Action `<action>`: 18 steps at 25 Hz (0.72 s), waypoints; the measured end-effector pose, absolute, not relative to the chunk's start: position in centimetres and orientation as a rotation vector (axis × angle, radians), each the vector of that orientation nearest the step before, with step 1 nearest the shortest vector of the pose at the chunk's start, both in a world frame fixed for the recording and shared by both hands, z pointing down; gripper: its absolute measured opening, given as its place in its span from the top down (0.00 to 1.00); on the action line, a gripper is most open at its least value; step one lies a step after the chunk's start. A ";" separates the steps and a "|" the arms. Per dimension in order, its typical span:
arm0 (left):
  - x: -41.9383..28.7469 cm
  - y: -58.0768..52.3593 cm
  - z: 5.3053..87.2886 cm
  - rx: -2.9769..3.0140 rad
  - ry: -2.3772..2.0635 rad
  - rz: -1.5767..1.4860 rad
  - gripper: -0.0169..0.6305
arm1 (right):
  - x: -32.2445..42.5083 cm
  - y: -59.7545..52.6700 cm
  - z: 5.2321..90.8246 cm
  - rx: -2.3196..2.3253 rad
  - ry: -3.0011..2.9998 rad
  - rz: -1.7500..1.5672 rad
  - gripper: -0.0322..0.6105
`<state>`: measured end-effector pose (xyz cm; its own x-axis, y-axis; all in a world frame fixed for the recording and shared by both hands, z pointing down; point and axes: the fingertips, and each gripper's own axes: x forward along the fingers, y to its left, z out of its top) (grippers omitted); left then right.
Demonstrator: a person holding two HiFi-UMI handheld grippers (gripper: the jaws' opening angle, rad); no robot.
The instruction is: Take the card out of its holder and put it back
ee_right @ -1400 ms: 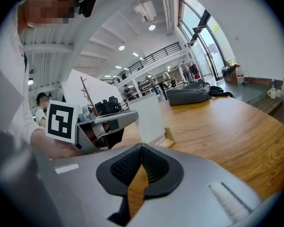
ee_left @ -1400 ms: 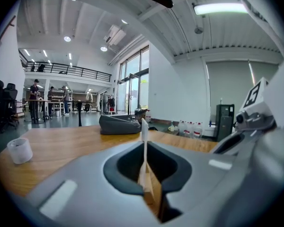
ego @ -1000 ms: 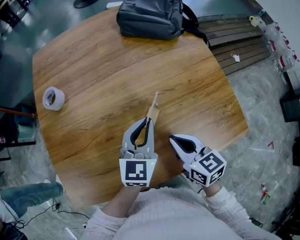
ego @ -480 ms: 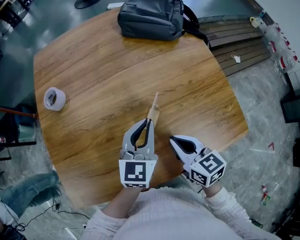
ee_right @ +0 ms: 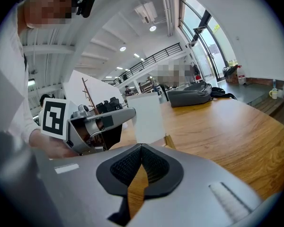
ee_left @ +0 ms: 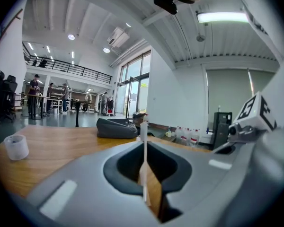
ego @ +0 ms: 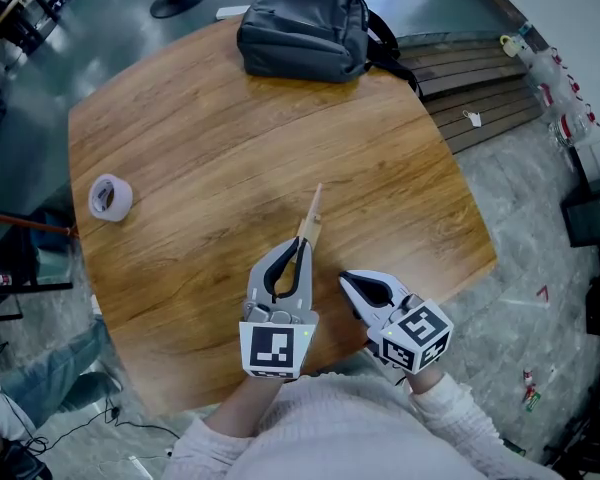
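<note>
Presently: left gripper (ego: 299,248), jaws clamped on the tan holder (ego: 308,230), white card (ee_right: 146,119) projecting beyond it above the bench (ego: 200,138). Since a second ago it has only tilted slightly rightward. Right gripper (ego: 346,279), jaws closed, empty, unmoved; extraction seemingly not begun. Writing: none legible; card face blank.

table (ego: 210,138): warm brown wood grain
backpack (ego: 300,26): dark grey
tape roll (ego: 109,197): white
card (ee_right: 146,117): white
left gripper (ego: 302,242): grey, black-and-white square marker
right gripper (ego: 344,276): grey, black-and-white square marker
</note>
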<state>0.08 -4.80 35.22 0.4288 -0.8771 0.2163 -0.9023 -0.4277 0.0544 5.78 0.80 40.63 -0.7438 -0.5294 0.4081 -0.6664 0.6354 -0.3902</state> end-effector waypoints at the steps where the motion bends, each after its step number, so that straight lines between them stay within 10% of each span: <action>1: 0.1 -4.8 35.1 2.520 -1.579 0.223 0.95 | 5.8 0.8 40.6 0.972 -2.603 0.774 0.95; 18: -1.8 -3.7 32.0 2.512 -1.612 0.075 0.95 | 5.6 1.1 40.1 0.978 -2.621 0.763 0.95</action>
<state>-1.77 -3.74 32.01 0.4191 -0.8992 0.1256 -0.9070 -0.4082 0.1036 5.64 1.09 40.06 -0.7464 -0.5380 0.3918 -0.6642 0.6391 -0.3878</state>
